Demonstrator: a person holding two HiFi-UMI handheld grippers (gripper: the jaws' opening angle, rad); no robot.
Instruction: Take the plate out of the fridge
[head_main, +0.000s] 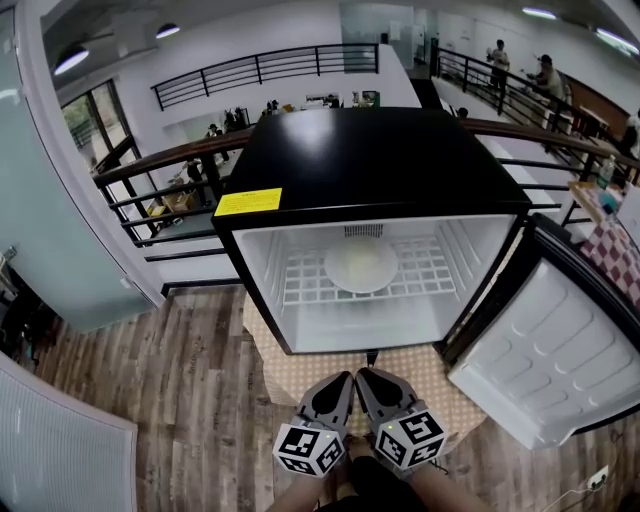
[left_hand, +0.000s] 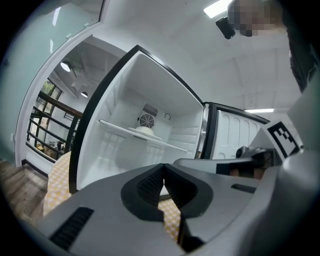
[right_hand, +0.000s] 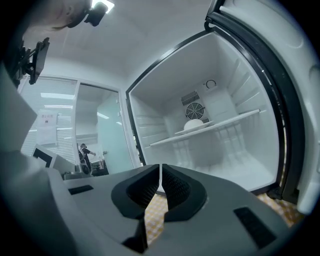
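Note:
A white plate (head_main: 361, 265) lies in the middle of the wire shelf inside the open black mini fridge (head_main: 370, 160). Both grippers hover side by side in front of the fridge opening, outside it and short of the plate. My left gripper (head_main: 338, 383) is shut with nothing between its pads, and so is my right gripper (head_main: 370, 381). In the left gripper view the plate (left_hand: 145, 131) sits on the shelf beyond the shut left gripper (left_hand: 162, 168). The right gripper view shows the plate (right_hand: 194, 125) under the rear fan, past the shut right gripper (right_hand: 160, 168).
The fridge door (head_main: 545, 350) stands wide open to the right. A yellow checked cloth (head_main: 320, 372) lies under the fridge on the wooden floor. A black railing (head_main: 150, 185) runs behind it, and a glass wall (head_main: 50, 230) is at the left.

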